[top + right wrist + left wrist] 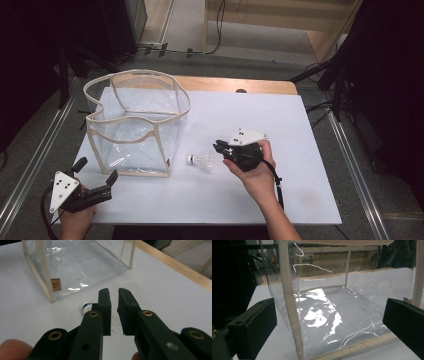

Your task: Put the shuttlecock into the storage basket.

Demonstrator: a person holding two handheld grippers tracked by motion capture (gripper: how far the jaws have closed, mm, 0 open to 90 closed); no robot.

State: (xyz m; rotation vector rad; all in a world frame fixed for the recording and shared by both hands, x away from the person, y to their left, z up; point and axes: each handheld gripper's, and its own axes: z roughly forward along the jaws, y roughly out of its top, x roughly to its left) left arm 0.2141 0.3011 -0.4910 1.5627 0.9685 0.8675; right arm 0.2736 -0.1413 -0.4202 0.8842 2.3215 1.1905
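1. High view: at far left the left gripper [95,182] rests at the tabletop [300,165] edge, fingers spread wide and holding nothing, aimed at the bag [135,125].
2. Bag: a clear, crinkly plastic box shape with cream fabric trim, standing open-topped on the white tabletop; a small tan label sits low on one corner.
3. Shuttlecock [201,161]: white, feathered skirt and rounded cork, lying on its side just right of the bag.
4. Right gripper [220,147]: black fingers nearly closed with only a narrow gap, nothing between them, tips just beside the shuttlecock's skirt.
5. Step, as judged: the pick-up approach. Next move calls for reopening the fingers, straddling the shuttlecock, and closing gently, since feathers crush.
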